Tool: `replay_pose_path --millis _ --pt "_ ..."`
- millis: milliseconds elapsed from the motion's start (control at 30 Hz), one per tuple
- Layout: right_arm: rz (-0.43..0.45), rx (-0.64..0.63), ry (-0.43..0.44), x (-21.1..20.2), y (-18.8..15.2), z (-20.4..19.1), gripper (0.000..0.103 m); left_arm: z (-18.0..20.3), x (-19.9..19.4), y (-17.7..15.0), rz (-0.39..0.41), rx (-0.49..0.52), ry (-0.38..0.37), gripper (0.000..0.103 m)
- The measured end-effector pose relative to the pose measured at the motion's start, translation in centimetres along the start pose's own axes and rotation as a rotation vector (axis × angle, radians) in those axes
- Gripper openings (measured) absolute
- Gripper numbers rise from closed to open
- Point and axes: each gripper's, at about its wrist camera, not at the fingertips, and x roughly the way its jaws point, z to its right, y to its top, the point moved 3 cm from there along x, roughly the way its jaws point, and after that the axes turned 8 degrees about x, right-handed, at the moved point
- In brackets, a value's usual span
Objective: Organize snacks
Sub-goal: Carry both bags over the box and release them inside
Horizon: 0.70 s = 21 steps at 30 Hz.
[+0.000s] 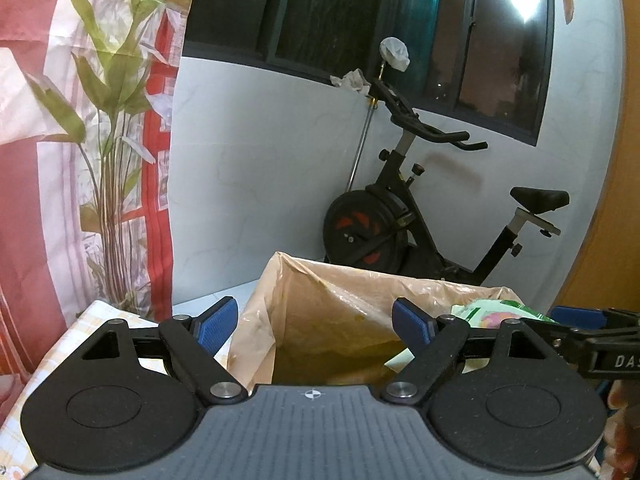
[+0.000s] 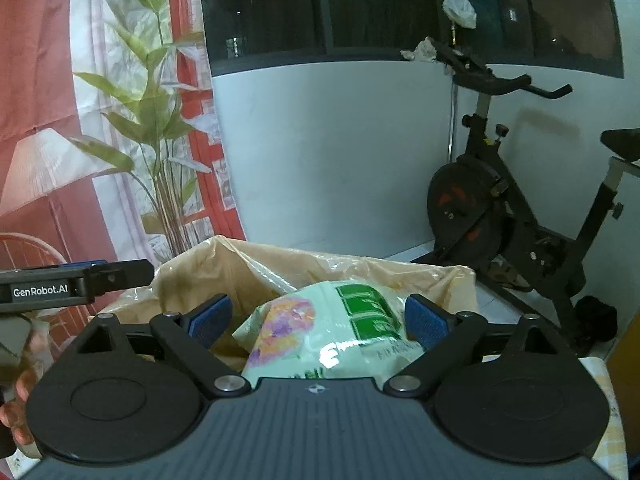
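Taking the tan bag (image 1: 320, 320) as the landmark: left of it hangs a red and white curtain (image 1: 80, 160) printed with green leaves. The left gripper (image 1: 314, 326) sits at the bag's near rim, pointing into its open mouth. Its blue pads (image 1: 214, 326) stand wide apart with nothing between them but the bag's hollow; no pad presses on anything.

Inside the bag, toward its right side, lies the snack pack (image 2: 320, 332), pale green with a pink patch and green squares. The right gripper (image 2: 318, 324) hovers over it from the near side, jaws wide; the pack lies between the pads (image 2: 426, 326), but neither seems to press on it, and its right edge comes very close to the right pad.

Behind the bag and to its right stands a black exercise bike (image 1: 420, 208) against the white wall (image 1: 260, 160), under a dark window (image 1: 340, 8).
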Motion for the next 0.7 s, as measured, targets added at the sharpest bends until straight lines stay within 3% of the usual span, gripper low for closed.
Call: replay_pose_path --millis 200,267,367,533,600,700 --pt "0.002 0.051 -0.044 -1.4 -0.6 1.2 0.088 0.5 -0.7 -0.5 0.003 0.000 -0.020 0.086" --pt "-0.032 0.054 -0.044 -0.9 -1.0 1.3 0.075 0.6 -1.0 -0.6 0.006 0.000 -0.025 0.086" --pt "-0.086 0.071 0.002 0.0 -1.1 0.9 0.064 0.5 -1.3 -0.8 0.009 0.000 -0.021 0.086" --pt "-0.246 0.168 0.043 3.3 -0.9 1.1 0.061 -0.2 -2.1 -0.8 0.016 -0.011 -0.013 0.086" --pt "-0.292 0.177 0.008 4.5 -1.1 1.2 0.061 -0.4 -2.4 -0.9 0.021 -0.009 -0.005 0.086" --pt "-0.287 0.154 -0.050 4.8 -1.3 1.3 0.061 -0.9 -2.6 -1.2 0.016 -0.007 0.010 0.086"
